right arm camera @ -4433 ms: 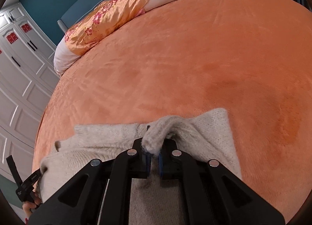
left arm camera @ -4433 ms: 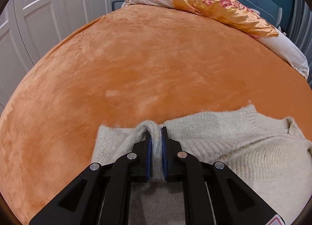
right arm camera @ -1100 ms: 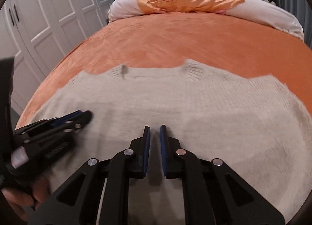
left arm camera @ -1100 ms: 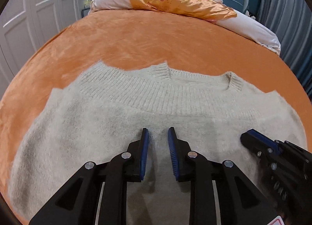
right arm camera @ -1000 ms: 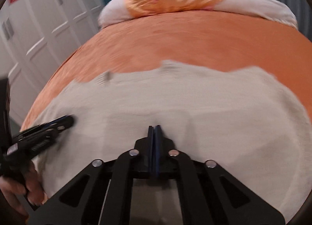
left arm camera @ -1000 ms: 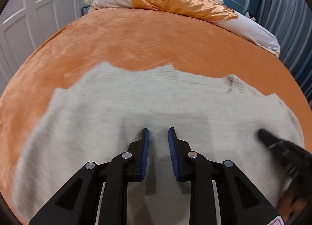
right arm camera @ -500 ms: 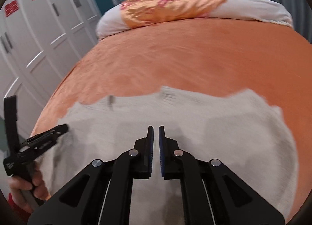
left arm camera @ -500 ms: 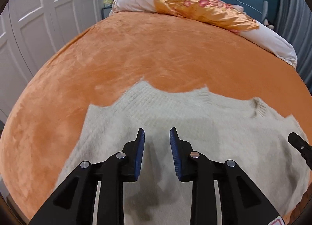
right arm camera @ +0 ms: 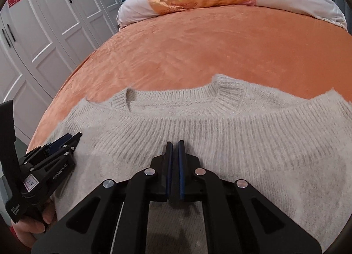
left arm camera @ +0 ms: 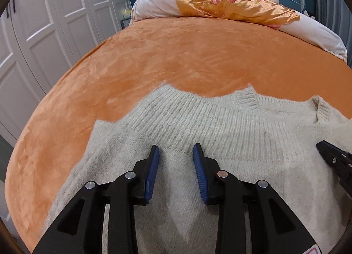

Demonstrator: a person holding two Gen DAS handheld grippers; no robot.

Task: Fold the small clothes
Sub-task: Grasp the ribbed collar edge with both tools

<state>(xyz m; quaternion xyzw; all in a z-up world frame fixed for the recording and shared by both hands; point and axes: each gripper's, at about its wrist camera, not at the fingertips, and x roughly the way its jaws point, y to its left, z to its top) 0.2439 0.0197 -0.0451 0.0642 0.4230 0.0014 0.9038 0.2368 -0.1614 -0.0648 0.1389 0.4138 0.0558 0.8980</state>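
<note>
A cream knitted sweater (right arm camera: 198,126) lies spread flat across the near half of an orange bedspread (right arm camera: 209,40), its ribbed collar (right arm camera: 228,91) toward the far side. The left gripper (left arm camera: 175,154) hovers above the sweater's left part, its blue-padded jaws spread with nothing between them, having just been opening. The right gripper (right arm camera: 175,146) is poised over the knit right of it, jaws pressed nearly together, apparently empty. A flowered satin pillow (left arm camera: 231,5) rests at the far end, white wardrobe doors (right arm camera: 44,22) at left.
</note>
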